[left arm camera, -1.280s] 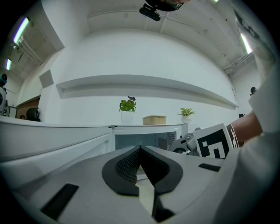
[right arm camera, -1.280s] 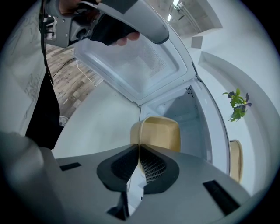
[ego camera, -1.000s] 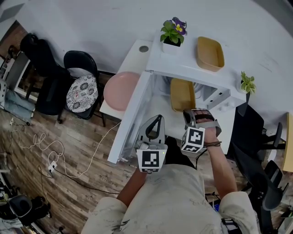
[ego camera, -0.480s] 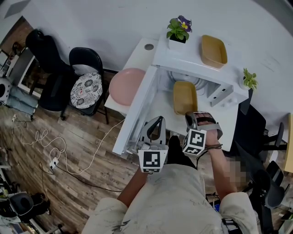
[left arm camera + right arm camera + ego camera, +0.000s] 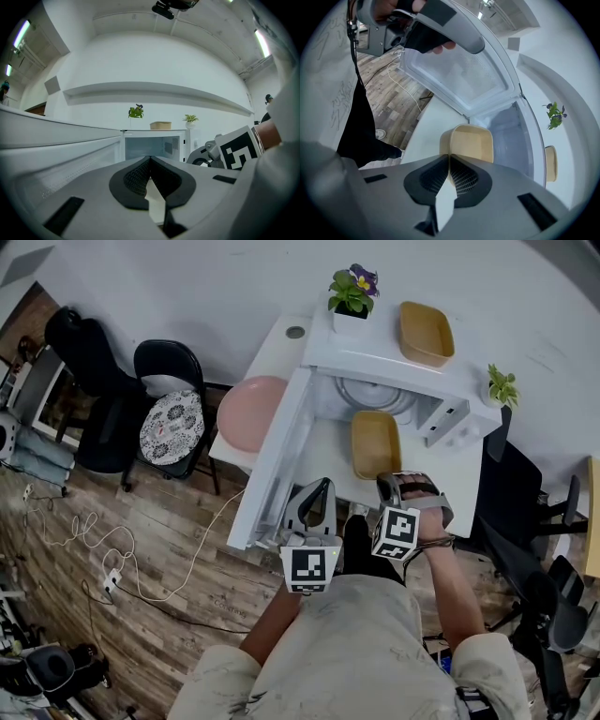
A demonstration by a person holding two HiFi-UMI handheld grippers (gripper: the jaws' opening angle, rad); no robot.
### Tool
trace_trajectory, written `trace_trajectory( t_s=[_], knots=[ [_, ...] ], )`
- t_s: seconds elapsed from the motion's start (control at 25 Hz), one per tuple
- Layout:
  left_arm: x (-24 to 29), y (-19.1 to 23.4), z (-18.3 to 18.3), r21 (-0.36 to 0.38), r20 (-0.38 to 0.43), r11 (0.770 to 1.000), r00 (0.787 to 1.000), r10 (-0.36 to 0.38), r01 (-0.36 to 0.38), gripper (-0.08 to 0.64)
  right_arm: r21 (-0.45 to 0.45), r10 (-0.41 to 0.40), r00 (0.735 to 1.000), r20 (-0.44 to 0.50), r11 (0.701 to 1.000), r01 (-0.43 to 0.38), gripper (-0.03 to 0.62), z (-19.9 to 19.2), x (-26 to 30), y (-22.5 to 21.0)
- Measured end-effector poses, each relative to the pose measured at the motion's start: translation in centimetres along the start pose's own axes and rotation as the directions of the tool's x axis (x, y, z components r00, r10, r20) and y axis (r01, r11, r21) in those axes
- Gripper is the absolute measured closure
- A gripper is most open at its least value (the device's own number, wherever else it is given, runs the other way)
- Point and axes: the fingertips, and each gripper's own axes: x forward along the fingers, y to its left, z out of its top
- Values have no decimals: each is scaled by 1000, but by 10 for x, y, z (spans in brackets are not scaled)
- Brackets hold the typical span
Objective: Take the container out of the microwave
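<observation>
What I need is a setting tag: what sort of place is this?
Probably an office or lab workroom, not a home kitchen: the microwave sits on a white desk, with office chairs and loose cables on the wood floor.

Left tongs (image 5: 324, 486) closed, right tongs (image 5: 385, 481) clamped.

Tally was: 2 tan containers, lower container (image 5: 375, 442) and upper container (image 5: 426, 332); 2 potted plants, flowering plant (image 5: 351, 296) and plain plant (image 5: 503, 387); 1 microwave (image 5: 384, 345); 1 pink disc (image 5: 249, 415); 1 counter (image 5: 323, 460); 2 grippers, left gripper (image 5: 317, 495) and right gripper (image 5: 392, 486); 2 black chairs at left, cushioned chair (image 5: 171, 420) and dark chair (image 5: 86, 367).
</observation>
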Motion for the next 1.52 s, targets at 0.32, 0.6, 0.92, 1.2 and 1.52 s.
trace_trajectory(
  t_s=[0.32,0.6,0.92,1.2,1.52],
  knots=[
    [0,-15,-4,-2,-13,999,999,-43,43,552,37,12,1000,-23,999,-11,563,-12,-7,16],
    [3,-26,-10,12,-20,997,997,-79,80,552,40,50,998,-46,998,-49,563,-22,-13,37],
    [8,-35,-13,5,-21,994,994,-111,111,552,45,53,996,-66,998,-51,563,-31,-22,50],
    [19,-48,-17,8,-23,990,990,-138,138,552,88,54,995,-88,995,-46,563,-45,-29,54],
    [27,-54,-17,8,-15,989,989,-147,147,552,110,38,994,-107,994,-26,563,-54,-37,48]
  ],
)
